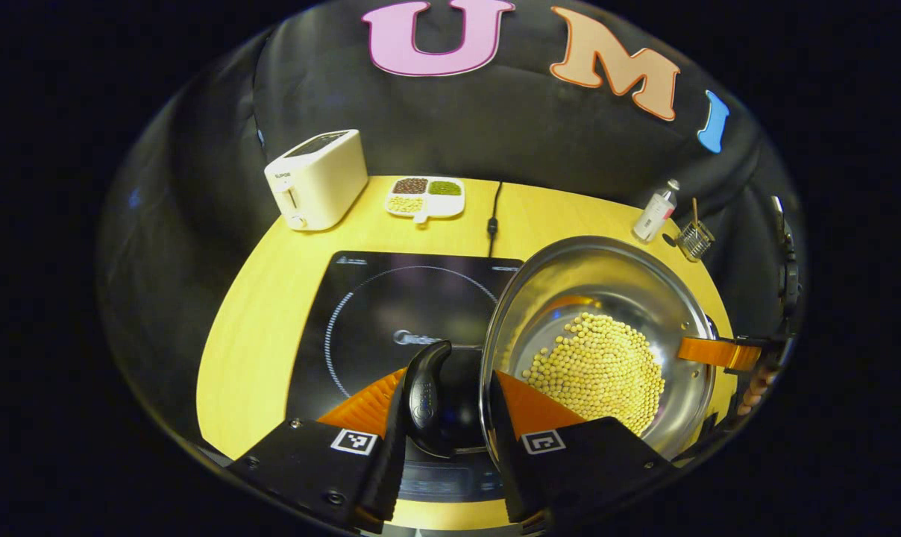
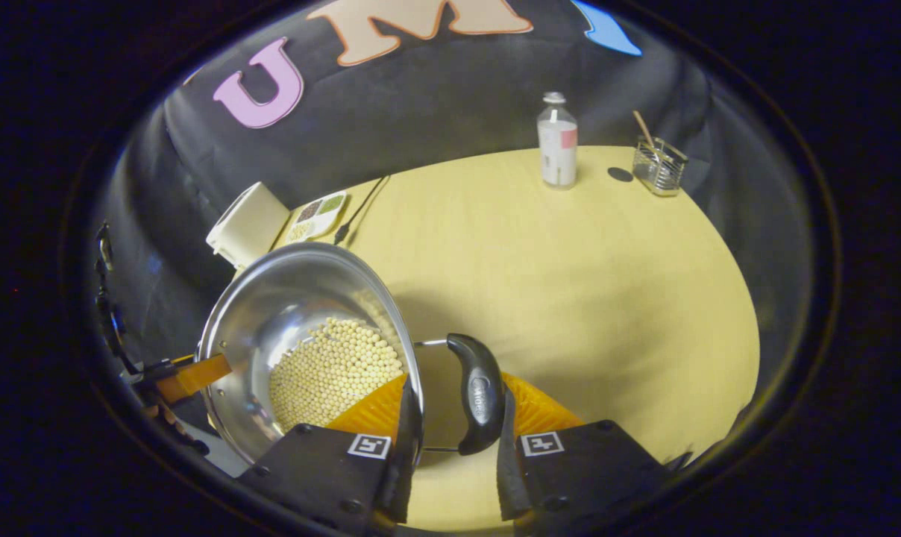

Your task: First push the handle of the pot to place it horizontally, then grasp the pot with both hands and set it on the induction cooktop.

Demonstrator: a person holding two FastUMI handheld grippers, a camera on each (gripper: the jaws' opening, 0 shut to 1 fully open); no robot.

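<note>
My left gripper [image 1: 444, 418] is closed around the pot's [image 1: 614, 298] black side handle [image 1: 428, 388] and rim, and my right gripper [image 2: 454, 425] pinches the opposite handle [image 2: 480, 391]. I have the steel pot, holding pale beans [image 1: 596, 369], tilted over the right edge of the induction cooktop [image 1: 376, 313] on the counter [image 2: 570, 283]. A toaster [image 1: 316, 179] stands at the far left corner.

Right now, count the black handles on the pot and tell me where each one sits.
2. One handle sits between the left gripper's fingers, beside the induction cooktop; the other handle sits on the pot's opposite side, between the right gripper's fingers.
</note>
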